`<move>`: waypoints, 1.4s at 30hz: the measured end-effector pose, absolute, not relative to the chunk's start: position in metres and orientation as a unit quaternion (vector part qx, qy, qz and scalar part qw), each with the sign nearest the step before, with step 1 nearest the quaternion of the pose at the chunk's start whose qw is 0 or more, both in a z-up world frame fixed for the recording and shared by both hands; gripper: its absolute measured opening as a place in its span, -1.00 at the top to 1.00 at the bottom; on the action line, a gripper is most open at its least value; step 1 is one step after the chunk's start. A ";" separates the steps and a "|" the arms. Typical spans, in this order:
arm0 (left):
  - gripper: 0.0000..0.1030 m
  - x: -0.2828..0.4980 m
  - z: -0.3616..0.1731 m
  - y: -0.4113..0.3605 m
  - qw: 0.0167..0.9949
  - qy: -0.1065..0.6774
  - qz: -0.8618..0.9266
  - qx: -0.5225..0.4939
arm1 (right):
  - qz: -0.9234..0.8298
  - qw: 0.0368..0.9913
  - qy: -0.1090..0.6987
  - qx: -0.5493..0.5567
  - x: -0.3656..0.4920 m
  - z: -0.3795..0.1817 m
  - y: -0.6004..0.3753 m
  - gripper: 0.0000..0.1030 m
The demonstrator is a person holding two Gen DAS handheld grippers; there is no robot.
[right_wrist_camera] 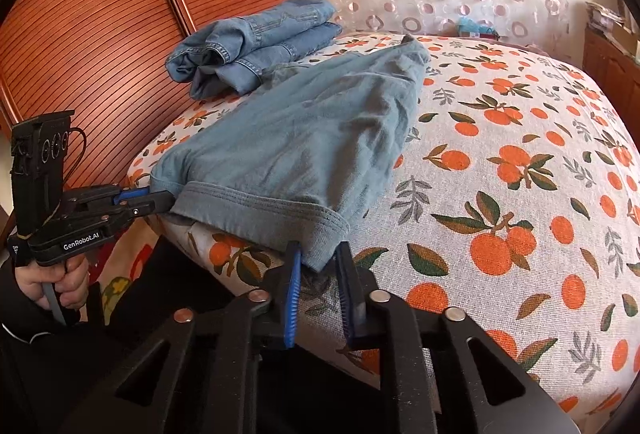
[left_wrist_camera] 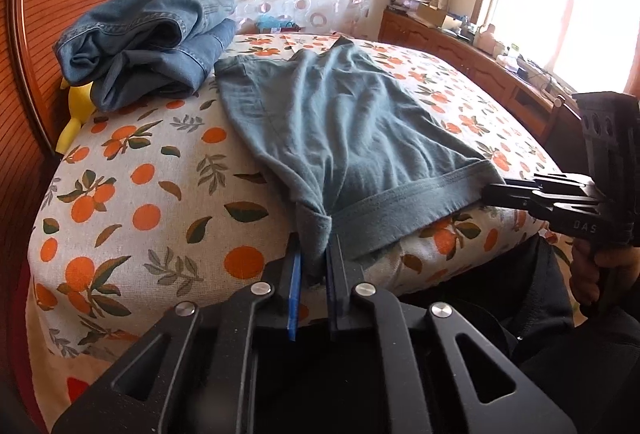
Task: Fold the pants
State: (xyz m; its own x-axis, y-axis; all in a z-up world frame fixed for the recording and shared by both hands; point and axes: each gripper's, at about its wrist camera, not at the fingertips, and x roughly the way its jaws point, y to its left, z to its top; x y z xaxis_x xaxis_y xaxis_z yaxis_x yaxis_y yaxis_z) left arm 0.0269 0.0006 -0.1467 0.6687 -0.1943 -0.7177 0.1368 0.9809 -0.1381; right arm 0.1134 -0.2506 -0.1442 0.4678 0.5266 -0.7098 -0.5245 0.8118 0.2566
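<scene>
Pants (left_wrist_camera: pixel 344 122) hem overhanging bed edge (left_wrist_camera: pixel 440 258)

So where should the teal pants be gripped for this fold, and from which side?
At the two corners of the hemmed band of the teal pants, coming from the near bed edge. The band overhangs the mattress there, so jaws can close around it. Left gripper and right gripper already pinch those corners.
</scene>
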 end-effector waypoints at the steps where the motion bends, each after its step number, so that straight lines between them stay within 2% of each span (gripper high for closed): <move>1: 0.81 0.027 -0.146 0.002 0.912 0.399 -0.093 -0.040 | 0.309 0.857 0.412 0.000 0.113 -0.144 -0.251 0.77; 11: 0.83 0.022 -0.131 0.004 0.908 0.396 -0.119 -0.061 | 0.316 0.860 0.400 0.012 0.112 -0.131 -0.255 0.83; 23: 0.82 0.098 -0.104 0.021 0.925 0.358 -0.105 -0.075 | 0.313 0.886 0.341 -0.003 0.180 -0.086 -0.246 0.84; 32: 0.82 0.167 -0.103 0.030 0.925 0.367 -0.086 -0.047 | 0.305 0.885 0.352 -0.017 0.254 -0.100 -0.218 0.85; 39: 0.77 0.182 -0.111 0.036 0.925 0.371 -0.062 -0.047 | 0.278 0.886 0.370 -0.020 0.293 -0.119 -0.203 0.84; 42: 0.62 0.179 -0.112 0.041 0.921 0.379 -0.063 -0.061 | 0.273 0.889 0.368 -0.017 0.294 -0.120 -0.203 0.84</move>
